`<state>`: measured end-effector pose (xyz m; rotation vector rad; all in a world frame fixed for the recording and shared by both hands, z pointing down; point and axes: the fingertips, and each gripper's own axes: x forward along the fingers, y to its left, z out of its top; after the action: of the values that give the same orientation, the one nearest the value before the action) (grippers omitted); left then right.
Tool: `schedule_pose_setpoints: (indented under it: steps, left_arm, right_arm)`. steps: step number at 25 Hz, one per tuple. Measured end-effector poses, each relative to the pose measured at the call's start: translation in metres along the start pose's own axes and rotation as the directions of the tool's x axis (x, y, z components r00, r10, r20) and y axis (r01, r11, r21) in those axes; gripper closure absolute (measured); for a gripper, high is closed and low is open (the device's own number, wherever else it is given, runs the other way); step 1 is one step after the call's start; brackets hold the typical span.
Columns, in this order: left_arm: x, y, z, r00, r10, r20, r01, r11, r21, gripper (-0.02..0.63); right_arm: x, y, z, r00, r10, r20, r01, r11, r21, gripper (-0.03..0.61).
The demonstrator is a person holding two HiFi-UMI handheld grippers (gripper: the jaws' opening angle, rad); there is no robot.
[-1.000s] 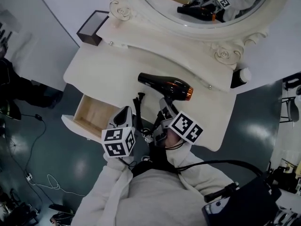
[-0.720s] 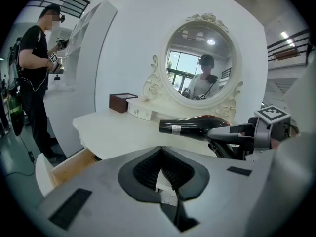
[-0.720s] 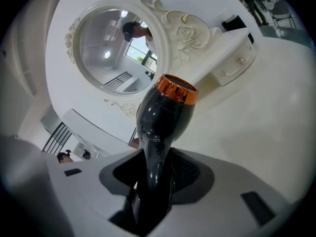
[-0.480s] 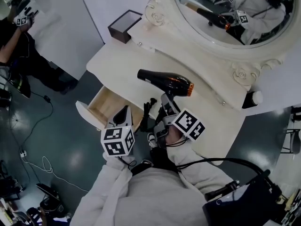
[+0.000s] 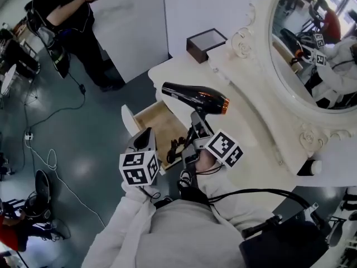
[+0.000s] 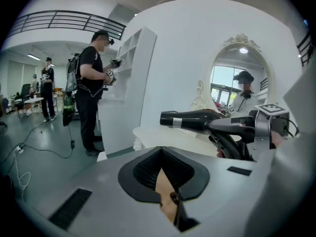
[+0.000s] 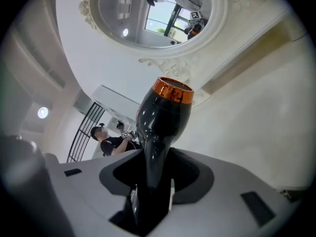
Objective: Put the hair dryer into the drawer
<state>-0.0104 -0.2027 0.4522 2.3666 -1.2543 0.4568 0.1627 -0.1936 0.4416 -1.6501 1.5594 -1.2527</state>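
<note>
Glossy black hair dryer (image 5: 195,98), copper-orange ring at its 3 o'clock end. Cream-white dressing table (image 5: 179,74). Pale wood drawer (image 5: 158,121). Dark brown box (image 5: 206,41).

L gripper (image 5: 146,136): jaws drawn together to a thin slit, nothing between them in the left gripper view (image 6: 167,194). Marker cube (image 5: 139,168) sits at its rear, near the chest.
R gripper (image 5: 196,123): just beside L, tips further fwd. Jaws clamped on handle of hair dryer (image 5: 195,97), which stands up out of the pads in the right gripper view (image 7: 150,191).
Both forearms in light sleeves (image 5: 129,216), elbows bent, reaching fwd from torso. R hand (image 5: 205,162) partly hidden under its cube (image 5: 225,148).
</note>
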Motion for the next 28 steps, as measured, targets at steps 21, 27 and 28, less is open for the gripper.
schedule_pose_setpoints:
  steps: [21, 27, 28]
  left_arm:
    - [-0.046, 0.061, -0.006, 0.974, 0.227, 0.011, -0.225, 0.969, -0.1, 0.606]
    - [-0.03, 0.064, -0.007, 0.986, 0.167, -0.01, -0.167, 0.982, -0.088, 0.606]
    - [-0.025, 0.065, -0.006, 0.989, 0.149, -0.01, -0.149, 0.985, -0.083, 0.606]
  right_arm:
    - [0.056, 0.043, -0.037, 0.979, 0.13, -0.158, -0.135, 0.991, -0.018, 0.359]
    - [0.054, 0.033, -0.035, 0.988, 0.103, -0.116, -0.102, 0.995, 0.014, 0.359]
    - [0.055, 0.033, -0.034, 0.99, 0.097, -0.102, -0.096, 0.995, 0.014, 0.359]
